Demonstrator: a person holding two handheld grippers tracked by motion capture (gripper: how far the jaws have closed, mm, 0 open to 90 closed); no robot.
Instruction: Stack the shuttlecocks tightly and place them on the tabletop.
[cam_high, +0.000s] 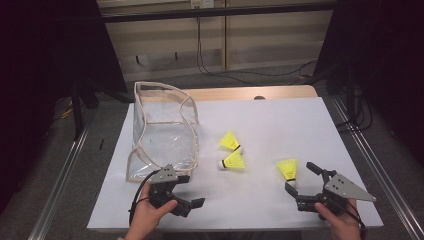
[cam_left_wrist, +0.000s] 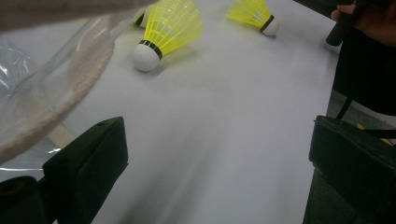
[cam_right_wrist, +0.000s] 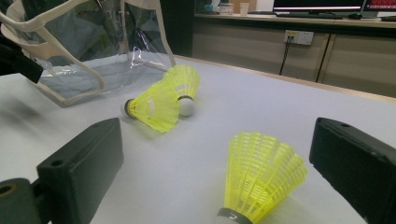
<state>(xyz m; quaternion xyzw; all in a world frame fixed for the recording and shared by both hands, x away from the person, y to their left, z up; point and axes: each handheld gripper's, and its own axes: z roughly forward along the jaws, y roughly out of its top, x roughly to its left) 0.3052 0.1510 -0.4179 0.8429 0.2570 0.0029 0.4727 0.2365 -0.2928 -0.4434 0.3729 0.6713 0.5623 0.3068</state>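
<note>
Three yellow shuttlecocks lie on the white table top (cam_high: 280, 115). Two of them (cam_high: 230, 141) (cam_high: 233, 161) touch near the middle. The third shuttlecock (cam_high: 288, 170) lies at the front right, cork toward my right gripper (cam_high: 302, 179), which is open with this one (cam_right_wrist: 261, 177) just between its jaw tips, untouched. A clear bag (cam_high: 162, 130) with beige trim stands at the left, mouth toward the front. My left gripper (cam_high: 192, 191) is open and holds nothing, just in front of the bag's lower right corner. In the left gripper view the bag's rim (cam_left_wrist: 70, 84) is at the left, beside one shuttlecock (cam_left_wrist: 170, 25).
The table's front edge runs close under both hands. Metal rails flank the table on both sides. Beyond the far edge a wooden strip (cam_high: 240, 93) shows, with cables on the floor behind. The other hand (cam_left_wrist: 369, 23) shows at the top right of the left gripper view.
</note>
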